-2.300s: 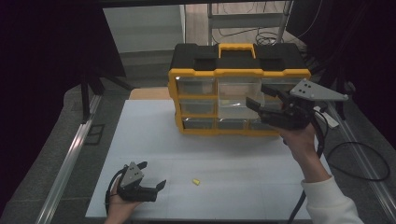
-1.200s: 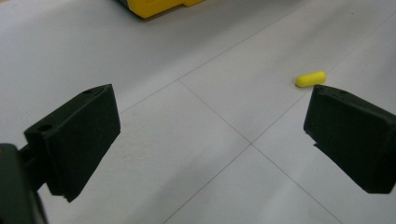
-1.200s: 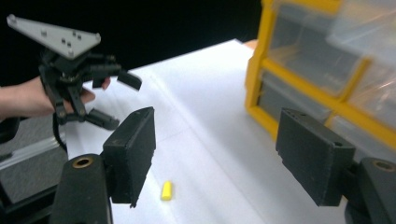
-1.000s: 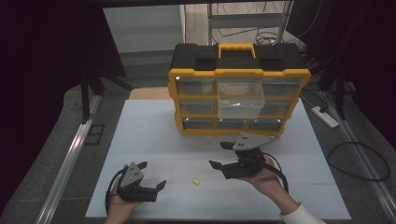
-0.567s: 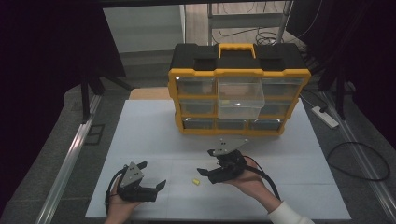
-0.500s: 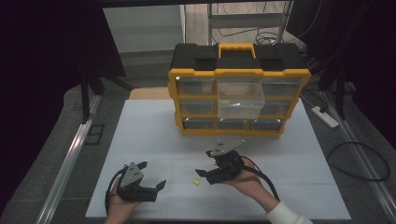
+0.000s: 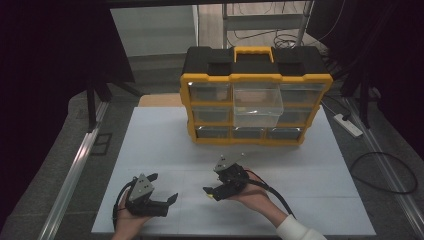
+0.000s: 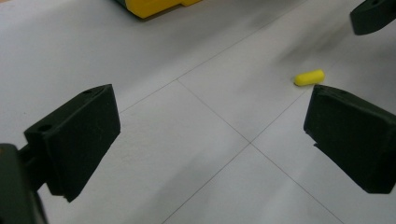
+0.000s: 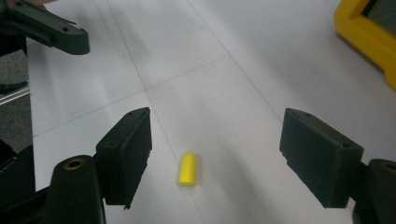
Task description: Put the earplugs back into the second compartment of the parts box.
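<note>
A small yellow pellet (image 9: pixel 187 169) lies on the white table, between the open jaws of my right gripper (image 9: pixel 215 158) and nearer the left jaw. In the high view the right gripper (image 7: pixel 212 181) is low over the table's front middle, pointing left, with the pellet (image 7: pixel 205 195) at its tip. My left gripper (image 7: pixel 164 187) rests open at the front left, holding nothing. In the left gripper view the pellet (image 8: pixel 309 77) lies beyond the right jaw of the left gripper (image 8: pixel 210 135).
A yellow and black drawer organizer (image 7: pixel 255 80) stands at the back of the white table (image 7: pixel 150 140). Its clear middle drawer (image 7: pixel 258 107) is pulled out. A cable (image 7: pixel 272 192) trails from the right gripper toward the front edge.
The right gripper came down from the organizer's pulled-out drawer to the table and moved left until its jaws straddle the yellow pellet. The left gripper has stayed still.
</note>
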Motion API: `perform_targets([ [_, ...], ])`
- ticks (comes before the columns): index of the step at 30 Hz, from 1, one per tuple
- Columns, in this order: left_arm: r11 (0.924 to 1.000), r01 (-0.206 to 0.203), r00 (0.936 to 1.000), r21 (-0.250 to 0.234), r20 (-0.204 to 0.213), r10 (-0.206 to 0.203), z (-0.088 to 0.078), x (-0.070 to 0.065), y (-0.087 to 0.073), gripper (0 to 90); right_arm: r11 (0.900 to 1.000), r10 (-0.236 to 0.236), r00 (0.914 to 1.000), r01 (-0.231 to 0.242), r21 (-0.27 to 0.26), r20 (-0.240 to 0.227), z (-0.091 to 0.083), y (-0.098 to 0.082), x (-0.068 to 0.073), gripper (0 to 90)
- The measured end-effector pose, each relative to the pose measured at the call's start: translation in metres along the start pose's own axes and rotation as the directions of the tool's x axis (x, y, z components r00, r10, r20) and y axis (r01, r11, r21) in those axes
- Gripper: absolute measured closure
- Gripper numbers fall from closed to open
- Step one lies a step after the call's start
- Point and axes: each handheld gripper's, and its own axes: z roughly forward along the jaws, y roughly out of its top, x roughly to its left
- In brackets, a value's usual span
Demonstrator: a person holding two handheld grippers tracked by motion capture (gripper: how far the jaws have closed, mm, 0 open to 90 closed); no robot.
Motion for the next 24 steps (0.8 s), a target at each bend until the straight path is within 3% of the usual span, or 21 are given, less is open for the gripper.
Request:
perform_targets([
  [9, 1.0, 0.002, 1.0, -0.002, 0.002, -0.002, 0.0, 0.001, 0.0, 3.8, 0.998, -0.006, 0.9999, 0.007, 0.068, -0.015, 0.015, -0.007, 0.002, 24.3],
  [16, 1.0, 0.0, 1.0, -0.001, 0.003, 0.0, 0.0, 0.0, 0.0, 3.7, 0.988, -0.043, 0.9988, 0.046, 0.148, -0.022, 0.032, -0.015, 0.01, 24.0],
  [19, 1.0, -0.002, 1.0, 0.0, 0.005, 0.002, 0.001, 0.0, 0.0, 3.7, 0.985, -0.068, 0.9976, 0.069, 0.159, -0.012, 0.035, -0.016, 0.012, 24.2],
  [24, 1.0, -0.001, 1.0, 0.001, 0.005, 0.001, 0.001, 0.0, -0.001, 3.7, 0.984, -0.055, 0.9984, 0.057, 0.168, -0.016, 0.037, -0.018, 0.011, 27.4],
])
